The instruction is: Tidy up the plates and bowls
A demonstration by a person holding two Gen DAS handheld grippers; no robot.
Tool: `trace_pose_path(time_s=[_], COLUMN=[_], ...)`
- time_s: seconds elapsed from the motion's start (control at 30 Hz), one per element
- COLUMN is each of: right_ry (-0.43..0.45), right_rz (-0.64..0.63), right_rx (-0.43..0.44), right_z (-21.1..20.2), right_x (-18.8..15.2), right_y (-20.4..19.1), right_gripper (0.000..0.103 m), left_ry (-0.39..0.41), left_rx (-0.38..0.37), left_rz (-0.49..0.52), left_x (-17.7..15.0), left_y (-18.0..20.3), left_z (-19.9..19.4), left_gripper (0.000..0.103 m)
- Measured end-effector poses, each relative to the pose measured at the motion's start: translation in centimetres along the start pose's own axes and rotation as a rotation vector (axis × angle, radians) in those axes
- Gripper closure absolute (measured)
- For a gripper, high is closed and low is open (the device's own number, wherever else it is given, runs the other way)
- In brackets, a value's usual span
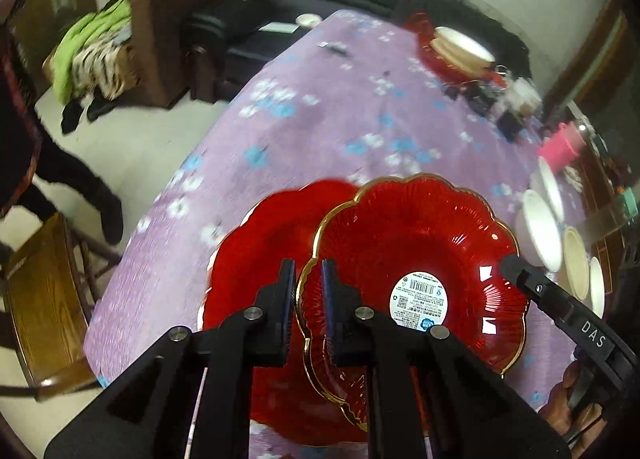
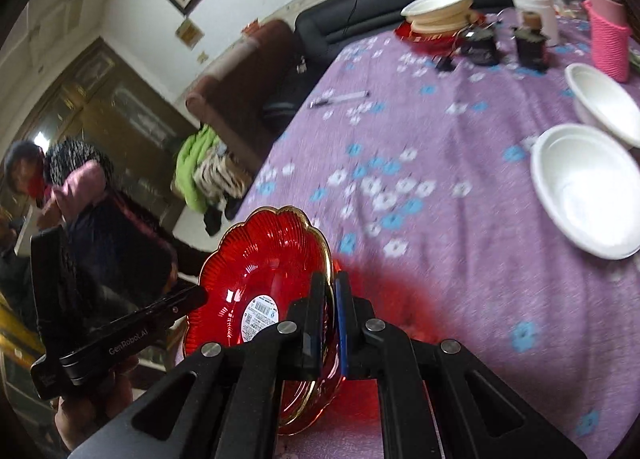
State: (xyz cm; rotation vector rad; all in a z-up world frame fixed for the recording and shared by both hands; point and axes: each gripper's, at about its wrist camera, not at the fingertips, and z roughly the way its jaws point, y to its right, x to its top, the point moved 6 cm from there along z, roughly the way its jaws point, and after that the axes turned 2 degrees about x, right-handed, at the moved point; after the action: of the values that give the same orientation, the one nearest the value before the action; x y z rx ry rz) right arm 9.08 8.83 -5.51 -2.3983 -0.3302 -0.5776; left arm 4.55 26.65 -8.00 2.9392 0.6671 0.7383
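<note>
Red scalloped glass plate with a gold rim (image 1: 416, 259) fills the lower centre of the left wrist view, the left gripper (image 1: 308, 283) clamped on its near rim, perhaps above a blurred second red plate (image 1: 264, 243). In the right wrist view, the right gripper (image 2: 330, 299) pinches the same plate's (image 2: 260, 259) rim, lower centre, over the purple flowered tablecloth (image 2: 460, 259); white bowls (image 2: 584, 187) sit right.

A table with a purple flowered cloth (image 2: 460, 259) holds white bowls (image 2: 584, 191), a pink cup (image 2: 608, 39) and a pen (image 2: 340, 99).
</note>
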Motion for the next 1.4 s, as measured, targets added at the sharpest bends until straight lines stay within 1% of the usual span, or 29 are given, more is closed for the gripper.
trace_pose_path(time_s=[0.13, 0.23, 0.47, 0.53, 0.77, 0.83, 0.93, 1.0, 1.07, 1.1, 1.17, 1.2, 1.23, 1.27, 1.3, 1.33, 1.37, 1.4], right_ry=[-0.049, -0.064, -0.071, -0.076, -0.084, -0.094, -0.111, -0.113, -0.102, -0.095, -0.082, -0.062, -0.048, -0.027, -0.001, 0.029, 0.051, 0.079], right_rz=[-0.015, -0.026, -0.059, -0.071, -0.124, -0.14, -0.165, -0.181, -0.198, -0.204, -0.208, -0.207, -0.201, -0.191, -0.178, -0.163, -0.153, -0.142], right_rx=[-0.018, -0.032, -0.073, -0.087, -0.135, -0.149, -0.143, -0.14, -0.136, -0.134, -0.123, -0.106, -0.097, -0.086, -0.073, -0.057, -0.048, -0.039], right_z=[2.3, 3.0, 3.9, 4.1, 4.8, 5.1, 5.3, 5.3, 5.1, 4.9, 4.4, 3.8, 3.4, 2.8, 2.0, 1.1, 0.5, -0.4], right_x=[-1.4, -2.0, -2.3, -2.5, -2.8, -3.0, -3.3, -3.5, -3.5, -3.5, -3.2, -3.0, -2.7, -2.4, -2.0, -1.6, -1.3, -1.0], right_y=[-0.5, -0.8, -1.2, -1.2, -1.5, -1.7, -2.1, -2.5, -2.9, -3.0, -3.3, -3.4, -3.4, -3.3, -3.2, -3.0, -2.9, -2.6], right_gripper=[0.098, 0.098, 0.097, 0.097, 0.092, 0.09, 0.083, 0.069, 0.068, 0.065, 0.061, 0.061, 0.061, 0.061, 0.061, 0.061, 0.057, 0.053], left_ry=[-0.017, -0.013, 0.004, 0.014, 0.032, 0.038, 0.051, 0.071, 0.081, 0.086, 0.102, 0.122, 0.132, 0.149, 0.166, 0.186, 0.206, 0.221], left_rx=[0.01, 0.022, 0.051, 0.074, 0.113, 0.123, 0.14, 0.157, 0.164, 0.169, 0.173, 0.165, 0.158, 0.14, 0.121, 0.107, 0.099, 0.092], left_rz=[-0.022, -0.02, -0.008, 0.004, 0.008, -0.006, -0.021, -0.031, -0.036, -0.04, -0.055, -0.068, -0.075, -0.084, -0.088, -0.088, -0.084, -0.077], left_x=[-1.0, -1.4, -2.0, -2.2, -2.3, -2.2, -2.1, -2.0, -1.9, -1.9, -1.7, -1.6, -1.6, -1.5, -1.5, -1.3, -1.2, -1.2], left_y=[-1.4, -1.9, -2.2, -2.1, -2.2, -2.4, -2.6, -2.7, -2.7, -2.7, -2.9, -2.9, -2.9, -2.6, -2.2, -1.7, -1.0, -0.5], left_z=[1.1, 1.5, 2.2, 2.2, 2.3, 2.3, 2.1, 1.8, 1.6, 1.4, 0.9, 0.4, 0.1, -0.4, -0.9, -1.4, -1.8, -2.2], left_gripper=[0.093, 0.092, 0.092, 0.092, 0.091, 0.091, 0.09, 0.09, 0.09, 0.089, 0.079, 0.077, 0.071, 0.061, 0.055, 0.044, 0.037, 0.035])
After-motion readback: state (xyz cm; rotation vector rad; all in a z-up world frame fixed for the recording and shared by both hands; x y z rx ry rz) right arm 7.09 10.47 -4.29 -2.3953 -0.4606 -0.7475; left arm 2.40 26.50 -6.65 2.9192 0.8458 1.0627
